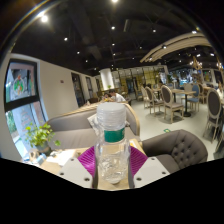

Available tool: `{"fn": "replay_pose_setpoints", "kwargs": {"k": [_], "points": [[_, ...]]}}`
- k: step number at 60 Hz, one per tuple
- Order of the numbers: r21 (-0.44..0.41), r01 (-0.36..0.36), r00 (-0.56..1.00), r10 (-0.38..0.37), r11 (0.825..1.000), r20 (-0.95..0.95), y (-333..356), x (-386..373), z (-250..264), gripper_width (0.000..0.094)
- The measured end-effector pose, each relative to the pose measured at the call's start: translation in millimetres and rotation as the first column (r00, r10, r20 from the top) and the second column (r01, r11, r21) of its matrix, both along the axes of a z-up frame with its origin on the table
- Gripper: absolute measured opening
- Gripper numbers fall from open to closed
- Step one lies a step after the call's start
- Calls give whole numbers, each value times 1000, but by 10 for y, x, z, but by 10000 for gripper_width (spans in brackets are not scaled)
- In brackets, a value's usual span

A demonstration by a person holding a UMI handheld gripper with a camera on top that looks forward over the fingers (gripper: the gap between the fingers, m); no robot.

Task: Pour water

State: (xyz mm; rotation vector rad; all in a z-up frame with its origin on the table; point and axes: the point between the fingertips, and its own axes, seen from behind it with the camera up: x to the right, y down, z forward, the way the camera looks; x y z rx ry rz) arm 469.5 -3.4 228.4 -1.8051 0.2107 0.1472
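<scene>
Bottle (112, 140) between pads, sofa (178, 146) beyond

This is a restaurant or café dining hall. Dining chairs (168, 100) stand around set tables (188, 95) at about two o'clock, receding into a long room. Many recessed ceiling lights (42, 17) dot a dark ceiling. A grey tufted booth sofa (178, 147) curves at four o'clock, a potted plant (40, 135) sits at nine o'clock below a framed picture (20, 82).
</scene>
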Motion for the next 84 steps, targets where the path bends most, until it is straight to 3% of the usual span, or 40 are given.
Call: {"fn": "replay_pose_setpoints", "kwargs": {"k": [14, 32, 37, 45, 53, 62, 72, 79, 84], "points": [[-151, 30, 980, 0, 988, 197, 26, 623, -1143, 412], [-243, 32, 983, 13, 969, 184, -51, 781, -1988, 427], [-201, 35, 983, 3, 979, 183, -77, 794, -1965, 443], [-246, 33, 987, 7, 969, 160, -141, 780, -2040, 514], [-346, 43, 992, 1, 937, 124, -307, 739, -2107, 866], [-427, 80, 992, -30, 901, 123, -752, 679, -1790, 856], [-449, 48, 992, 9, 892, 123, -1386, 335, -1216, 855], [-477, 56, 993, -1, 877, 115, -1803, 139, -898, 855], [-478, 64, 992, -5, 876, 124, -2004, 31, -724, 856]]}}
